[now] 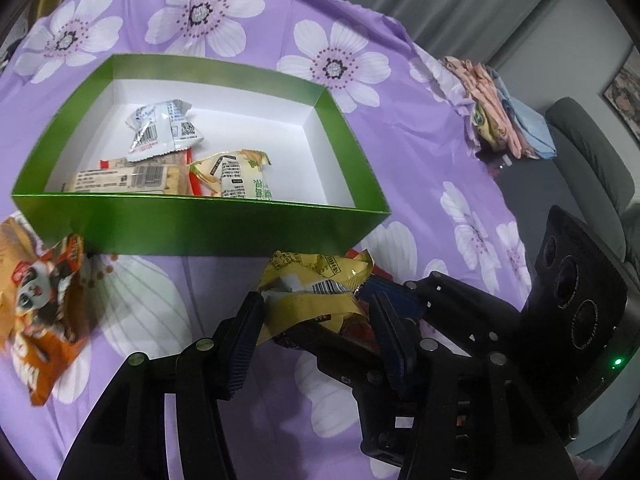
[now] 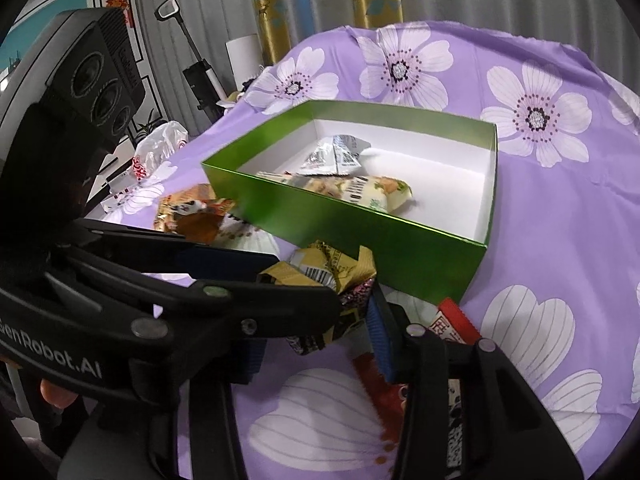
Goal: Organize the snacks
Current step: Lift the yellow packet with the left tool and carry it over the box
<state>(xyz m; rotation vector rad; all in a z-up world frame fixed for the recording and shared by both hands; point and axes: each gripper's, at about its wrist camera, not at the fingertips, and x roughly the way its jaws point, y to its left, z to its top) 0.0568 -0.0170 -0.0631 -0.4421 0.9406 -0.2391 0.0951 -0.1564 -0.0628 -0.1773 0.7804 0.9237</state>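
Observation:
A crumpled yellow snack packet (image 1: 312, 300) hangs just in front of the green box (image 1: 200, 216). My left gripper (image 1: 316, 336) is shut on it, a pad pressing on each side. From the right, the right gripper's fingers (image 1: 392, 292) reach into the same bundle. In the right wrist view my right gripper (image 2: 316, 344) is shut on the lower, yellow-and-dark end of the packet (image 2: 332, 272). The left gripper's fingers (image 2: 280, 300) cross in front. Inside the box lie a silver-white packet (image 1: 164, 128), a beige bar (image 1: 120, 180) and a cream-green packet (image 1: 236, 176).
An orange snack packet (image 1: 44, 320) lies on the purple floral cloth (image 1: 400, 160) left of the box. A red packet (image 2: 452, 320) lies by the box's near corner. Folded clothes (image 1: 496, 108) sit at the cloth's far right edge, a grey chair (image 1: 588, 152) beyond.

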